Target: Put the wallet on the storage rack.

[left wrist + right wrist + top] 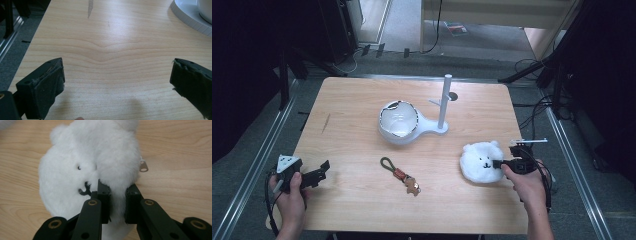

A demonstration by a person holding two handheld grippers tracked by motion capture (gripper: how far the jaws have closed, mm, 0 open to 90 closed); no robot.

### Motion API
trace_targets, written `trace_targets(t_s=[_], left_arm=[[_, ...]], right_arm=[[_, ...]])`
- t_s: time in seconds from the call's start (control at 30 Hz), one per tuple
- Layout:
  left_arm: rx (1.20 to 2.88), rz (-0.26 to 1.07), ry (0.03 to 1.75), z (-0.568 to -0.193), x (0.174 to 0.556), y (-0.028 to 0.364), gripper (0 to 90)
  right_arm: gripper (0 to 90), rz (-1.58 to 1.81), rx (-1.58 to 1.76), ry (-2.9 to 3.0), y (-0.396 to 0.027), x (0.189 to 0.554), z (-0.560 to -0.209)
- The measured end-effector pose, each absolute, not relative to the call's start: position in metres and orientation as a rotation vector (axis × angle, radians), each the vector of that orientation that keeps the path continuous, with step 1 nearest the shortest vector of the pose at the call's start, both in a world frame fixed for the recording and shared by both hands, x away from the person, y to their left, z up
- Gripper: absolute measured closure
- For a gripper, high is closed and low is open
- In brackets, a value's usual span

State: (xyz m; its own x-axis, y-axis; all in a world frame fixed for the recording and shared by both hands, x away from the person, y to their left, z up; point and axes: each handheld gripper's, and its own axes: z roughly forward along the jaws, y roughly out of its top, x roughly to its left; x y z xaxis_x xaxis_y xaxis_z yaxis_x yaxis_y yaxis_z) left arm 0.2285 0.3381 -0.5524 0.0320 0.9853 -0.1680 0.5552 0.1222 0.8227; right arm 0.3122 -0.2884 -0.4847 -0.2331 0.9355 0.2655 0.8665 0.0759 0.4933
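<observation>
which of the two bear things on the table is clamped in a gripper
The white plush bear, pinched by the right gripper. The small brown bear keychain lies untouched mid-table.

Bench [352, 100] left half bare: open passage ahead of left gripper [314, 175]. Centre obstructed by white bowl [398, 121] and upright post [444, 102]; keyring [401, 175] lies low between the two hands.

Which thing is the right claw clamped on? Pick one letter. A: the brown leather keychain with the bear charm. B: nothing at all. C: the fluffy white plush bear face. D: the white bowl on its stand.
C: in the right gripper view the right claw pinches a fold of the fluffy white plush bear face, both black jaws pressed into its fur.
</observation>
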Motion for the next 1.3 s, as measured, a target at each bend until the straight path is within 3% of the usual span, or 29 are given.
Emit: trace_targets(t_s=[0.73,1.3], left_arm=[[1.524,0.696,1.627,-0.552,0.229,0.338,0.4],[1.519,0.69,1.625,-0.553,0.229,0.339,0.4]], right_arm=[[79.4,1.103,1.658,2.182,-0.204,0.297,-0.419],[79.0,1.065,1.573,2.156,-0.119,0.323,-0.408]])
